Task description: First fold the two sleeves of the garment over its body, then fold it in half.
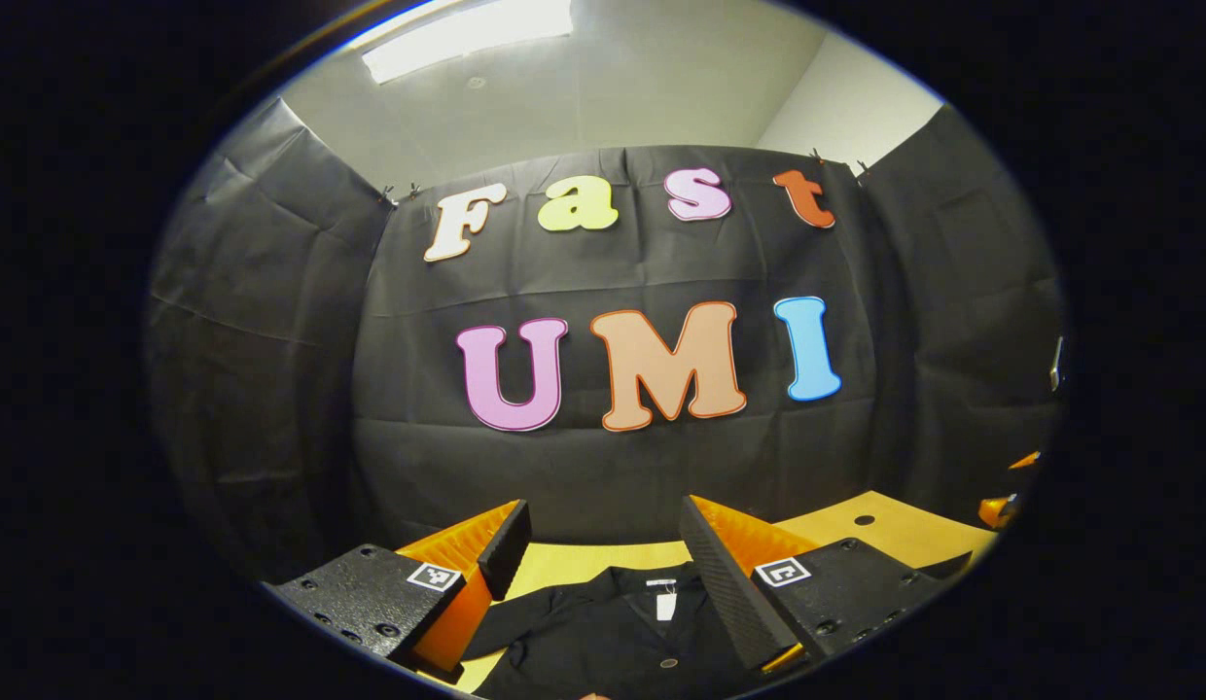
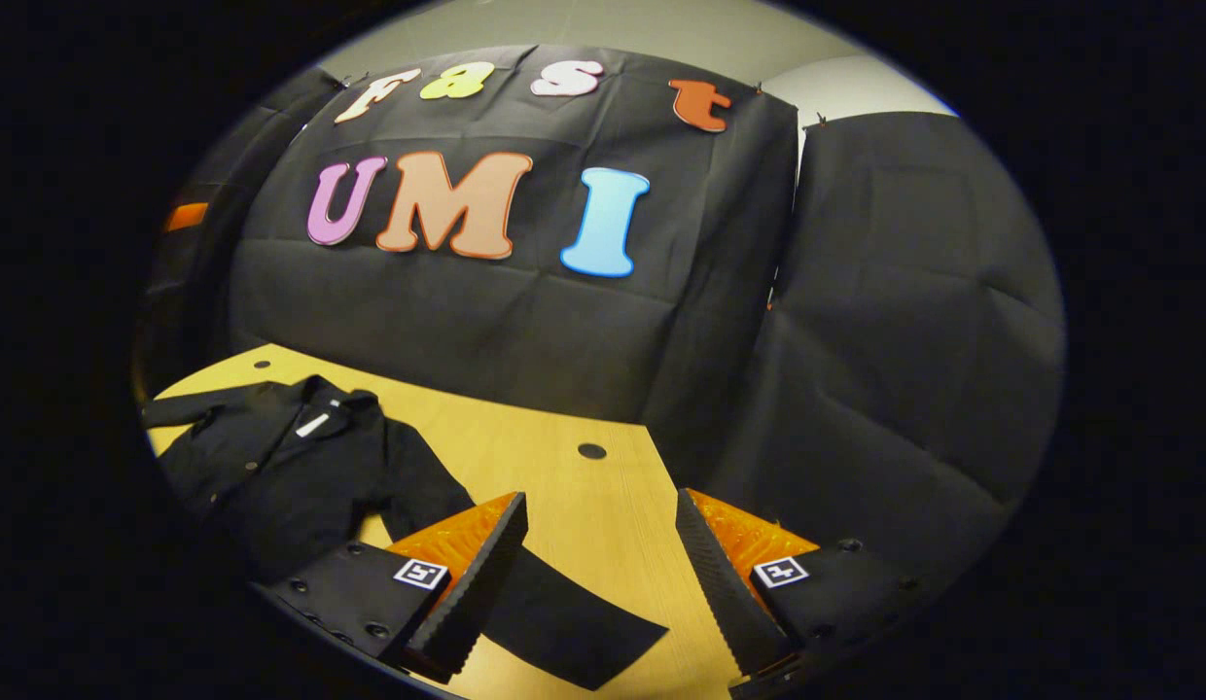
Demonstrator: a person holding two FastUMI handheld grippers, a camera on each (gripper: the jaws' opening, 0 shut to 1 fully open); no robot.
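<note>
Nearest in the right gripper view, the right claw (image 2: 603, 574) stands spread and empty over the cuff end of the garment's sleeve (image 2: 564, 622), which lies flat on the table (image 2: 564, 476); closing too high would likely miss the thin cloth, and closing too deep could scrape the tabletop. Farther off, the garment (image 2: 282, 457) lies spread with its collar toward the wall. In the left gripper view the left claw (image 1: 603, 564) is likewise spread, holding nothing, above the collar (image 1: 652, 588), so a one-sided pull might drag the whole body askew.

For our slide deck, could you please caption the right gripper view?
Open right gripper above a black garment's unfolded sleeve on the wooden table.
</note>
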